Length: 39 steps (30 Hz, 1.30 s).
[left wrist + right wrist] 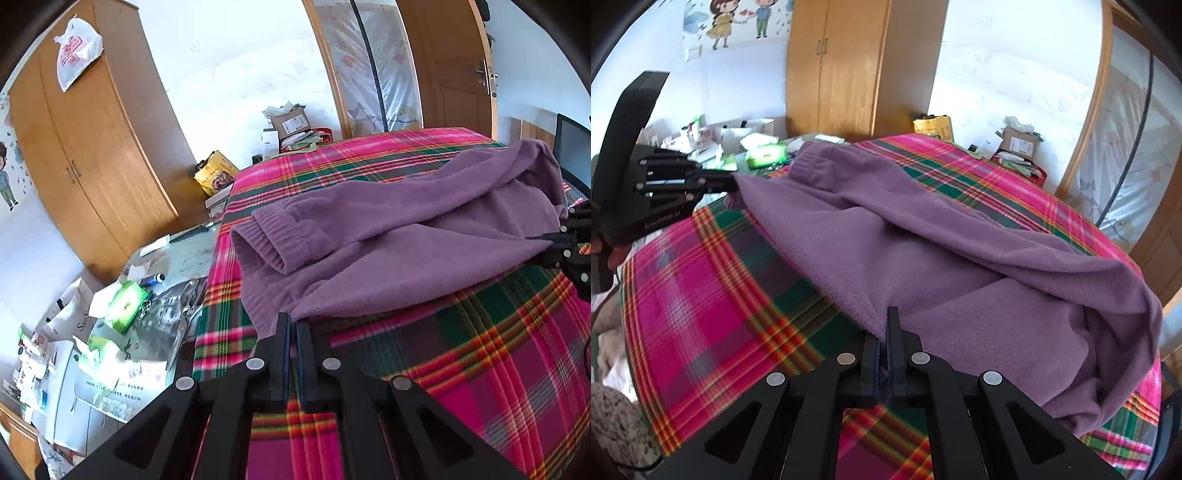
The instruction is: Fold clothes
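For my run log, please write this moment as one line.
left gripper: shut on purple fleece garment | right gripper: shut on garment edge | surface: plaid bedcover

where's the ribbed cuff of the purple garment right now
In the left wrist view the ribbed cuff lies left of centre on the plaid bedspread, at the bed's edge nearest the cluttered table.

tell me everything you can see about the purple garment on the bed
The purple garment looks like soft fleece, with a ribbed cuff at one end. It lies rumpled and partly doubled over across the plaid bedspread. The left claw and the right claw are each shut on its near edge, at opposite ends.
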Each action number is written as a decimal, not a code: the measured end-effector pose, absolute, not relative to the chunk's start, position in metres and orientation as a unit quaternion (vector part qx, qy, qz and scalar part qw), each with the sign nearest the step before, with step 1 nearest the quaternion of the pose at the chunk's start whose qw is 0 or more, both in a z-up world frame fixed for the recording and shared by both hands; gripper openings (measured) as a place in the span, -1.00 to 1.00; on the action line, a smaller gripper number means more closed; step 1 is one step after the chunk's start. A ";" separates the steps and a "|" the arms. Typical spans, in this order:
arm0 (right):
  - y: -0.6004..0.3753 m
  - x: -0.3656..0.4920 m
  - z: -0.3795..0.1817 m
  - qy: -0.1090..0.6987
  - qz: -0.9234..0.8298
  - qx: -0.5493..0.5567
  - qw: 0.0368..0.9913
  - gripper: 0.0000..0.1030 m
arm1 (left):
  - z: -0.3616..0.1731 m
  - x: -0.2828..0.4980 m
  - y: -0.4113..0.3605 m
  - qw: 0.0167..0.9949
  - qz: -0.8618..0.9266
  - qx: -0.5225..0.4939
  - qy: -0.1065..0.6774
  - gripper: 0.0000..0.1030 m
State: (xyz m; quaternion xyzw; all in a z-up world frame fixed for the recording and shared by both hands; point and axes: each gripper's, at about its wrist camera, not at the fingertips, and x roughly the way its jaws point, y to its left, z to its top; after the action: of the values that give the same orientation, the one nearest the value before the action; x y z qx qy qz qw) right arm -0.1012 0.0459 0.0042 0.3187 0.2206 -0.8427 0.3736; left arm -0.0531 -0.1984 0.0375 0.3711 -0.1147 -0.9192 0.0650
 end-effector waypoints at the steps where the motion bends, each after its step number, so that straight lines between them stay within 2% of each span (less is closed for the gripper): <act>1: 0.046 -0.097 0.004 0.223 -0.842 0.319 0.373 -0.95 | 0.036 -0.049 -0.199 0.063 -0.919 0.373 -0.114 -0.94; 21: 0.059 -0.044 -0.004 0.232 -0.835 0.329 0.375 -0.95 | 0.017 0.006 -0.192 0.059 -0.913 0.385 -0.120 -0.94; 30: 0.064 -0.024 -0.012 0.234 -0.829 0.336 0.381 -0.95 | 0.013 0.026 -0.202 0.068 -0.911 0.395 -0.095 -0.99; 33: 0.064 -0.023 -0.014 0.238 -0.829 0.338 0.376 -0.95 | 0.015 0.024 -0.212 0.045 -0.912 0.407 -0.038 -0.96; 37: 0.063 -0.024 -0.016 0.237 -0.830 0.342 0.371 -0.95 | 0.015 0.017 -0.236 0.004 -0.901 0.424 0.095 -0.95; 39: 0.063 -0.024 -0.017 0.237 -0.830 0.344 0.369 -0.95 | 0.015 0.016 -0.244 -0.019 -0.893 0.424 0.152 -0.88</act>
State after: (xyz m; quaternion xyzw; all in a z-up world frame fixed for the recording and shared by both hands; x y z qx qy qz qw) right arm -0.0244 0.0626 -0.0174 0.3443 0.2371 -0.8301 0.3691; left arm 0.0159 -0.2443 0.0154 0.4236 0.1524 -0.8927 -0.0185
